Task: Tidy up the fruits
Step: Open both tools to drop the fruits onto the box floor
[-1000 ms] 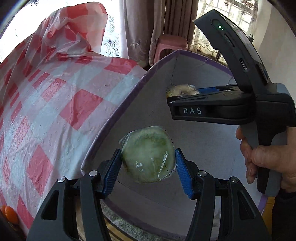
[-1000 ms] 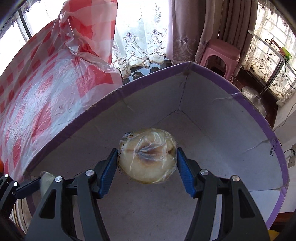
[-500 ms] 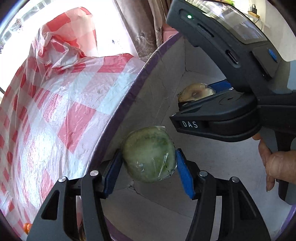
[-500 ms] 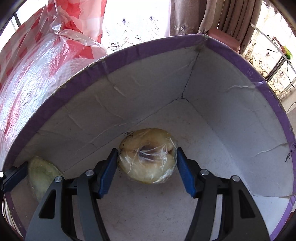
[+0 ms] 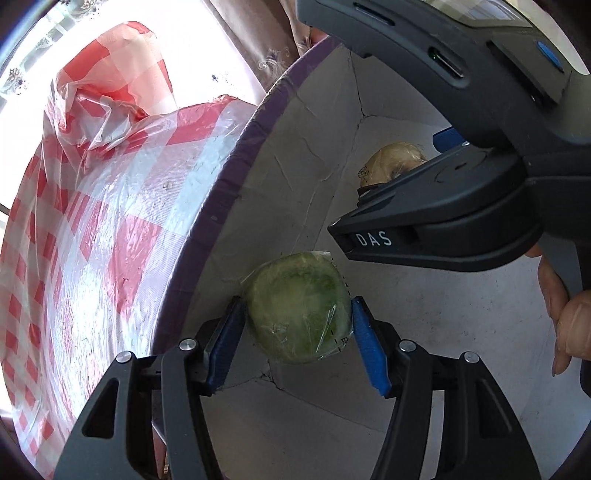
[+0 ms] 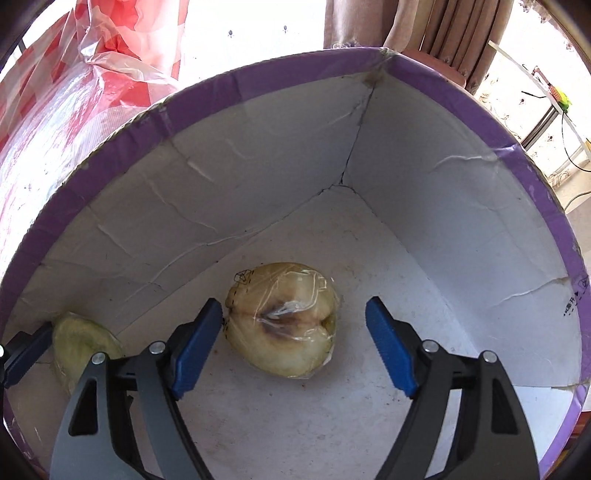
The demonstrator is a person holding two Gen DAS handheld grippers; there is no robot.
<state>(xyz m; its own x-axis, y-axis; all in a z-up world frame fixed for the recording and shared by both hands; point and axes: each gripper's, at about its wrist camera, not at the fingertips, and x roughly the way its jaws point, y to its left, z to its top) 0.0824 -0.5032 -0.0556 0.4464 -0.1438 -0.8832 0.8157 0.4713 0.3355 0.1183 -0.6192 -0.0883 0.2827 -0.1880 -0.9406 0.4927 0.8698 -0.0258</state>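
Note:
My left gripper point(image 5: 298, 325) is shut on a green fruit point(image 5: 299, 308) wrapped in clear plastic, low inside a white cardboard box with a purple rim point(image 5: 236, 177). My right gripper point(image 6: 295, 345) is open; a yellowish wrapped fruit point(image 6: 282, 319) with a dark bruise lies on the box floor between its blue pads, touching the left pad point(image 6: 197, 341). The green fruit also shows at the left edge of the right wrist view point(image 6: 83, 345). The yellowish fruit shows behind the right gripper's body in the left wrist view point(image 5: 391, 162).
A red-and-white checked plastic cloth point(image 5: 92, 229) lies left of the box. The box walls point(image 6: 461, 229) rise around both grippers. Curtains point(image 6: 424, 22) and a window are behind. A hand point(image 5: 565, 325) holds the right gripper.
Both grippers have gone down into the box. The right gripper has opened and let go of the yellowish fruit, which now rests on the box floor. The left still holds the green fruit.

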